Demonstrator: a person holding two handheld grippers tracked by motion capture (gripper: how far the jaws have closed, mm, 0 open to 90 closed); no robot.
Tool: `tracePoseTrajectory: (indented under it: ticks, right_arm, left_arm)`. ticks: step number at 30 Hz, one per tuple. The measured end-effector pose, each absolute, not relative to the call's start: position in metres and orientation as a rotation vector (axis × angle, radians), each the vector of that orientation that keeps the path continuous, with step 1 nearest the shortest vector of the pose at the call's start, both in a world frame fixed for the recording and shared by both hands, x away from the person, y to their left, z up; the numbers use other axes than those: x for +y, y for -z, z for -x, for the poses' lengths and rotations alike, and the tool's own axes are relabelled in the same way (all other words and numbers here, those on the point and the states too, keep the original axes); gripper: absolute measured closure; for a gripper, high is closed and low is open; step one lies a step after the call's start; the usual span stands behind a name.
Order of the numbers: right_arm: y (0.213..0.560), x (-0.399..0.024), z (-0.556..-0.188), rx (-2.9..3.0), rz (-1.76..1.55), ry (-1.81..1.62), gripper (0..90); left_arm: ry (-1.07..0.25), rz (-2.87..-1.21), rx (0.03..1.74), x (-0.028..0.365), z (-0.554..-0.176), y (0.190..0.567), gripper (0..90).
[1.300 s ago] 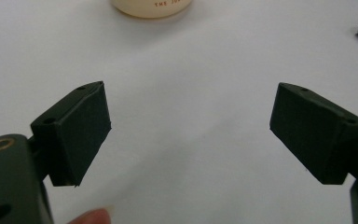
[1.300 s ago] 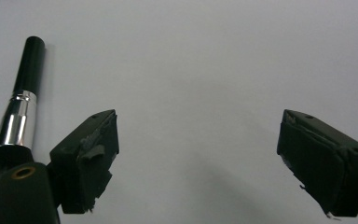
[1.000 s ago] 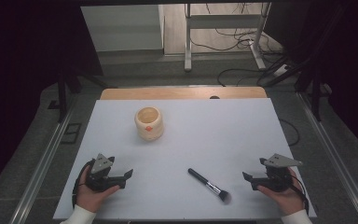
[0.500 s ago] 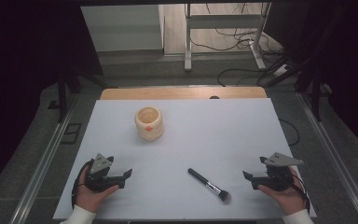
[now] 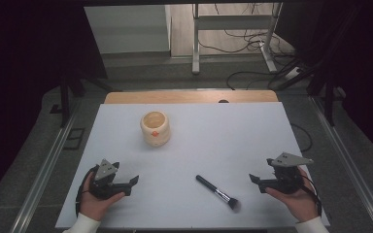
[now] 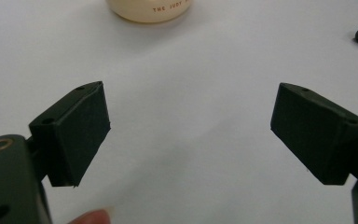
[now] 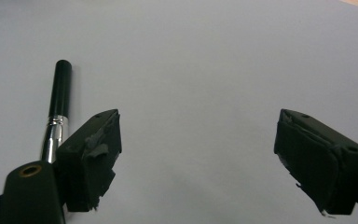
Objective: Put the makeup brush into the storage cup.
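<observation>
- White sheet (image 5: pixel 189 145) covers the table, a strip of bare wood showing at its far edge, with dark floor, cables and a metal frame behind.
- Nothing has visibly moved since half a second ago: both hands, the brush and the cup sit where they were.
- Left gripper (image 5: pixel 132 183) rests on the sheet near the front left corner, held in the person's left hand (image 5: pixel 97 199), its jaws set wide apart with nothing between them.
- In the left gripper view, the left gripper (image 6: pixel 189 126) points toward the cup (image 6: pixel 148 10), which stands well beyond its tips; a fingertip (image 6: pixel 91 217) shows at the bottom edge.
- Right gripper (image 5: pixel 256 180) rests near the front right corner in the right hand (image 5: pixel 298 196), jaws likewise wide open and empty.
- Brush (image 5: pixel 218 193) lies flat on the sheet between the two grippers, closer to the right one, handle pointing away toward the left and bristles toward the front edge.
- In the right gripper view, the brush (image 7: pixel 58 109) lies outside the right gripper (image 7: pixel 198 128), just beside and partly behind one jaw, not between the pair.
- Cup (image 5: pixel 155 128), cream-coloured, stands upright toward the far left, well apart from the brush.
</observation>
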State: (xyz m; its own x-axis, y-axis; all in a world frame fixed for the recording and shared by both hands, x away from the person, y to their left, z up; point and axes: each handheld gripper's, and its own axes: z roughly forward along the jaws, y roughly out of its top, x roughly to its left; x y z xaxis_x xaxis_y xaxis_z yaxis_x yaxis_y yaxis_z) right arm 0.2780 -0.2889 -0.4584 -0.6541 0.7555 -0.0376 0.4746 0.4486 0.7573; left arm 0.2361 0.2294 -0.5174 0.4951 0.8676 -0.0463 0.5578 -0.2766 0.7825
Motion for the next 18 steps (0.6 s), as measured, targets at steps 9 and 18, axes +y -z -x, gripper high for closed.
tracePoseTrajectory:
  ticks: [9,18]
  right_arm:
    - [0.458,-0.281,-0.277,2.378,-1.030,-1.025,15.8]
    - [0.458,-0.274,-0.277,2.417,-1.022,-0.995,15.8]
  left_arm:
    - [-0.501,-1.968,1.174,0.229,-0.237,0.517,12.3]
    - [-0.499,-1.969,1.172,0.228,-0.238,0.517,11.9]
